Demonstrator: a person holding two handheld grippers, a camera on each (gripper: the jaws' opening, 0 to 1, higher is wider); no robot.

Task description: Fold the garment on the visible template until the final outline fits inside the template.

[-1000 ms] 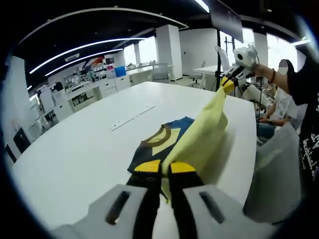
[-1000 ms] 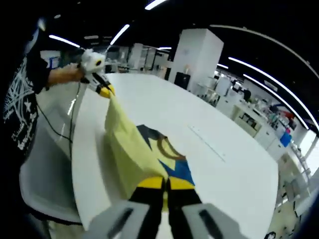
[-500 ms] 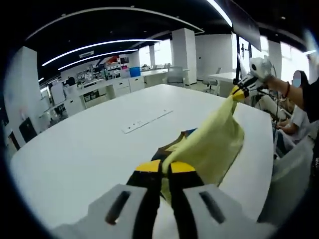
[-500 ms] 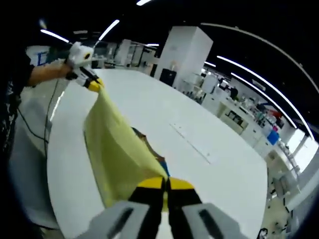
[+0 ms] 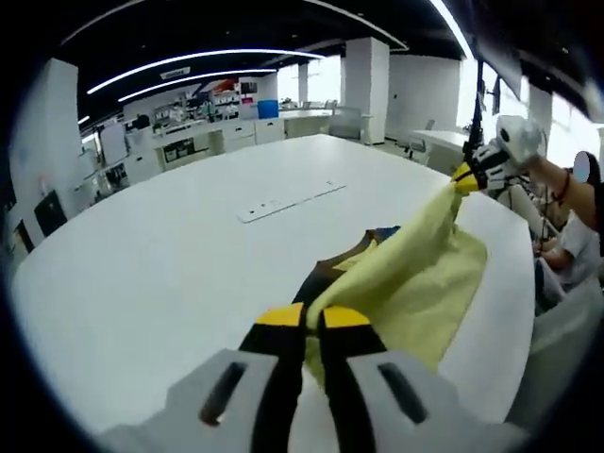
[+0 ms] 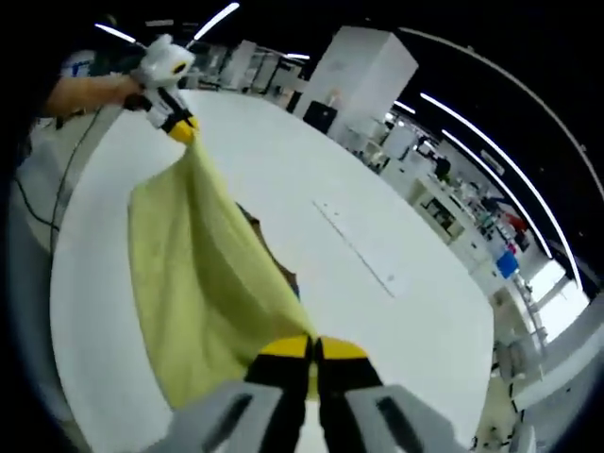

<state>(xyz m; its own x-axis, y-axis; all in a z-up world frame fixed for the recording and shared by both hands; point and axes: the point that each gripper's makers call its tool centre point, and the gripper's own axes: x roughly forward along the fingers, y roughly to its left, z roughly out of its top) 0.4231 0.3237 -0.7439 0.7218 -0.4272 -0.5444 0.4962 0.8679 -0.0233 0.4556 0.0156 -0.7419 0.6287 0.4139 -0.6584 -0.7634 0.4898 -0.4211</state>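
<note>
Both grippers hold the shirt point(image 5: 415, 274) off the bench point(image 5: 151, 274). The left gripper point(image 5: 314, 319) has its fingers point(image 5: 281, 321) pressed together on one corner of the yellow cloth, which runs straight ahead from them and up to the right gripper point(image 5: 464, 177), seen beyond with its yellow tips pinching the far corner. From the other side the picture is the same: the right gripper's point(image 6: 314, 347) fingers point(image 6: 342, 351) are clamped on the cloth and the left gripper point(image 6: 179, 127) hangs ahead and to the left, carrying the other corner. The shirt sags between the two pairs of fingers as a broad yellow sheet, and a dark, navy-and-brown part point(image 5: 326, 276) with the neckline trails on the bench just ahead of the left fingers. No template shows in either view, so I cannot say where the shirt lies against it. The risks, as I judge them: each grip is on a thin edge of cloth, so a tug as the hands part could pull a corner free and drop the fold. The hanging sheet also swings near the bench edge on the right gripper's side, where it could drape over the side. And if the raised half is laid down unevenly, the dark part underneath may bunch and leave the outline too wide. Ahead of the fingers lies a long white strip point(image 5: 288, 201) on the bench, well apart from the shirt. Desks and pillars stand far off, and nothing blocks the way down.
</note>
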